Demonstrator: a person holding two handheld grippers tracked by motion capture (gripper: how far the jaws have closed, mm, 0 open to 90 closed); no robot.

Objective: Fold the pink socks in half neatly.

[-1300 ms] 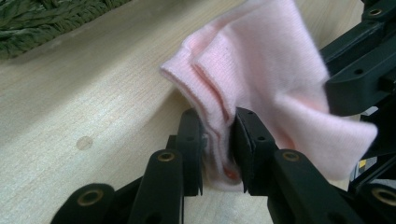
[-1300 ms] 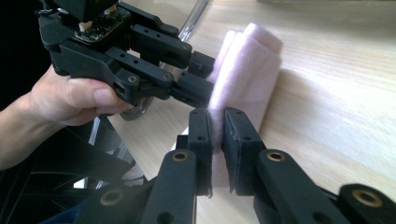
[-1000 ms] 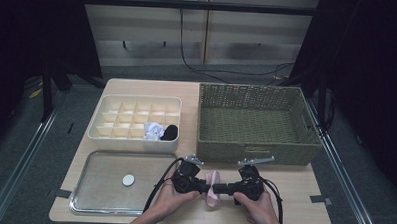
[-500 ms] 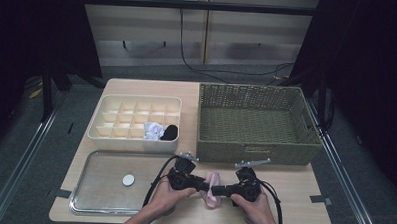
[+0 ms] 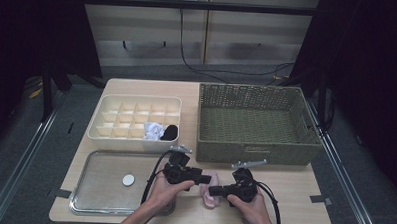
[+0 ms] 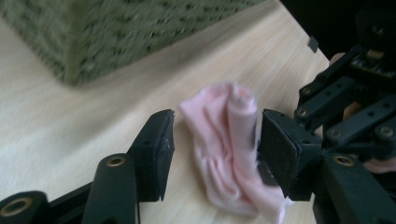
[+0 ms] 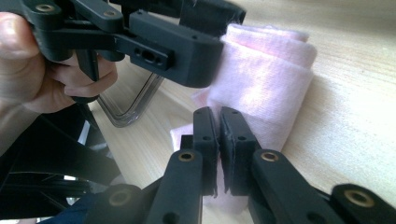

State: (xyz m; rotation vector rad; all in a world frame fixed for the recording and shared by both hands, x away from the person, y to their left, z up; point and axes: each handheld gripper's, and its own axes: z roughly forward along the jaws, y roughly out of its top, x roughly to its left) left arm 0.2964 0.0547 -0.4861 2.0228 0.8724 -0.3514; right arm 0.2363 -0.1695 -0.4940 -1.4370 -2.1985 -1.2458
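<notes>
We are working at the near edge of the pale wooden counter (image 5: 294, 183), just in front of the large green woven basket (image 5: 258, 121) that is standing on its far right. To the left of the basket the cream plastic divided organiser tray (image 5: 136, 117) is holding a white bundle and a black one in its near compartments, and nearer on the left the clear shallow tray with a metal rim (image 5: 101, 181) is carrying a small white disc (image 5: 128, 179).

Between our two hands, the small pink knitted sock (image 6: 229, 144), partly rolled, is lying on the counter, touching nothing but the tools. We are judging it light, soft and floppy: it is likely to sag and unroll if we are lifting it by a loose end, and it is not fragile or slippery.

Our left hand-held gripper (image 6: 212, 154) has just been opening; its jaws are standing apart on either side of the rolled part, with a gap on the left side, so nothing is being squeezed. Our right hand-held gripper (image 7: 218, 140) is closed, its jaws pressed together on a thin edge of the sock's fabric at the near end.

We are judging the thick rolled middle the best place to pinch, so the roll is staying together.
</notes>
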